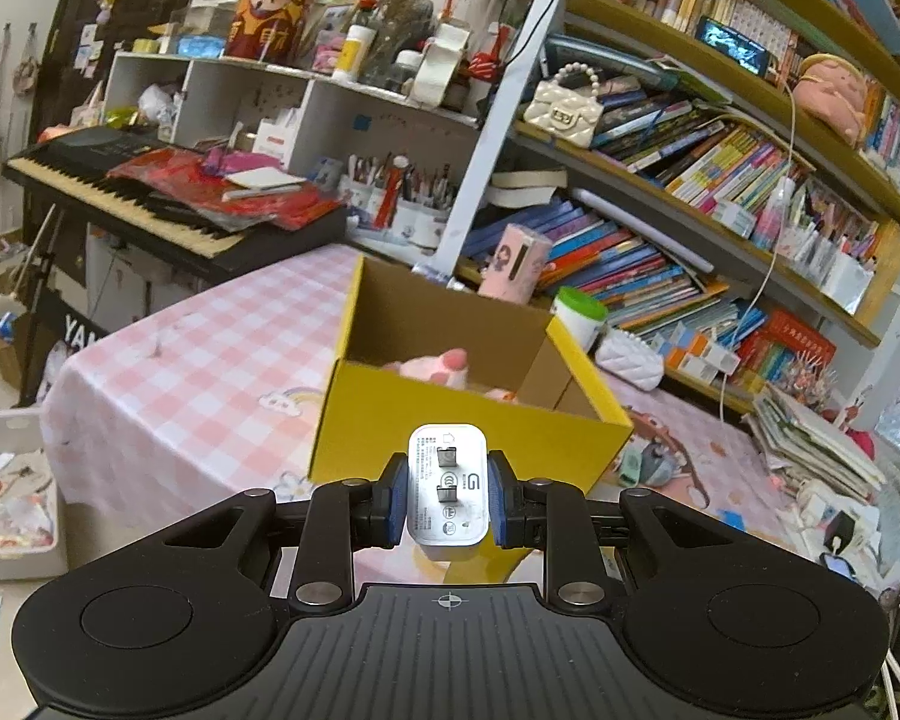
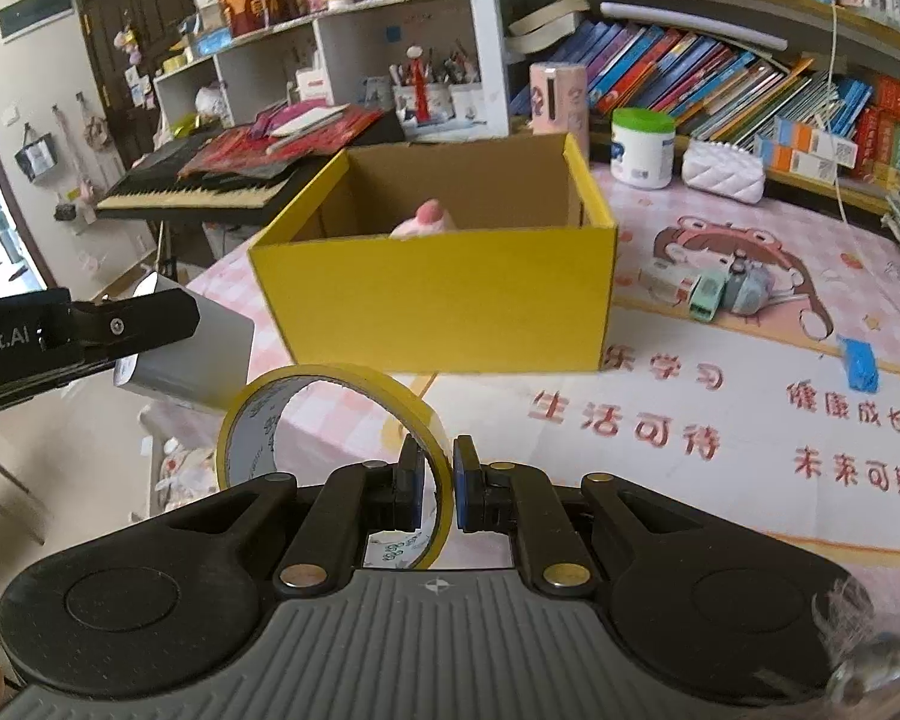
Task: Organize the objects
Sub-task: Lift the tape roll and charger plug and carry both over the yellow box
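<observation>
My left gripper [image 1: 447,495] is shut on a white charger plug [image 1: 447,489], prongs facing the camera, held just in front of the open yellow cardboard box [image 1: 450,426]. A pink plush toy [image 1: 441,369] lies inside the box. My right gripper [image 2: 437,489] is shut on the rim of a yellow tape roll [image 2: 330,420], held above the table in front of the box [image 2: 438,294]. The left gripper [image 2: 90,324] with the charger [image 2: 198,354] shows at the left of the right wrist view.
The pink checked tablecloth [image 2: 720,420] carries a small green and grey toy [image 2: 729,291], a white jar with a green lid [image 2: 642,147] and a white quilted pouch [image 2: 723,171]. Bookshelves stand behind. A keyboard piano [image 1: 150,198] is at the left. A white bin [image 1: 12,492] sits on the floor.
</observation>
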